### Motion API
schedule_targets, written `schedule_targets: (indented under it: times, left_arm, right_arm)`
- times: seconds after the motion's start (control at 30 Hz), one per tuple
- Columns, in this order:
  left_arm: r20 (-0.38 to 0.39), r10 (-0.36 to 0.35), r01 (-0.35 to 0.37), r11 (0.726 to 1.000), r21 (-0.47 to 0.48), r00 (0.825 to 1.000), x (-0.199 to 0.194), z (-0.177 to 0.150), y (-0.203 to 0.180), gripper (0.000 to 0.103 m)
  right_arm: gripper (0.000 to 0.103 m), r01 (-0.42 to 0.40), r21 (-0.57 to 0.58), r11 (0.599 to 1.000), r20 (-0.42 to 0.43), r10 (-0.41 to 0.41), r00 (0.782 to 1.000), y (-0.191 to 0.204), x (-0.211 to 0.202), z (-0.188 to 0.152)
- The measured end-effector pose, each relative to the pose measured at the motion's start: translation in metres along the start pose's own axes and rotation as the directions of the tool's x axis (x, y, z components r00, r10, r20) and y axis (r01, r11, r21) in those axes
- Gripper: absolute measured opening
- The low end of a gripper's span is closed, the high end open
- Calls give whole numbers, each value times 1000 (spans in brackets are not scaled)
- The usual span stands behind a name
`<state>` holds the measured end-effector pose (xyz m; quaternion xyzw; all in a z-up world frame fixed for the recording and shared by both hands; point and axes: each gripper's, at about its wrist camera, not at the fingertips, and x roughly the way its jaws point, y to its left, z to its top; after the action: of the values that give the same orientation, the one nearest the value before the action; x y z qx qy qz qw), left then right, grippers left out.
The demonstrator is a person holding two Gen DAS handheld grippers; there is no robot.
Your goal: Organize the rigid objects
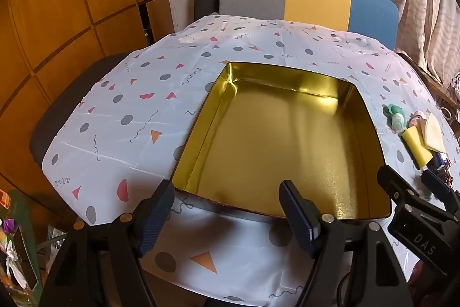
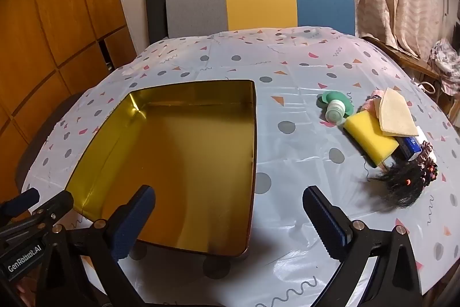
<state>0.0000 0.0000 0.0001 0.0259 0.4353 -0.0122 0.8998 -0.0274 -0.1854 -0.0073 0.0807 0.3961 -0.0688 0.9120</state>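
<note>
Left wrist view: our left gripper (image 1: 227,209) hangs with jaws apart and nothing between them, over the near rim of the gold tin box (image 1: 382,146), which is empty on the patterned tablecloth (image 1: 115,117). The right gripper (image 1: 414,189) shows at the edge.

Right wrist view: our right gripper (image 2: 230,209) is spread wide and empty above the tin's right wall. The pile lies well apart to the right: a small green-capped bottle (image 2: 335,110), yellow sponge (image 2: 371,138), beige cloth (image 2: 395,117), blue carton (image 2: 411,148) and what may be a black hairpiece (image 2: 399,186). We judge the bottle light and slippery, best taken across its body; the sponge beside it crowds the approach.
</note>
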Motion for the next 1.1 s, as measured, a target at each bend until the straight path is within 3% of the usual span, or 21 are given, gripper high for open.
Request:
schedule_targets:
  times: [1.1]
  left_arm:
    - [-7,-4,4,1000,0,1000,-1,-3,1,76]
  right_arm:
    - [103,5,-1,1000,-19,-5,1000,1,3,-1]
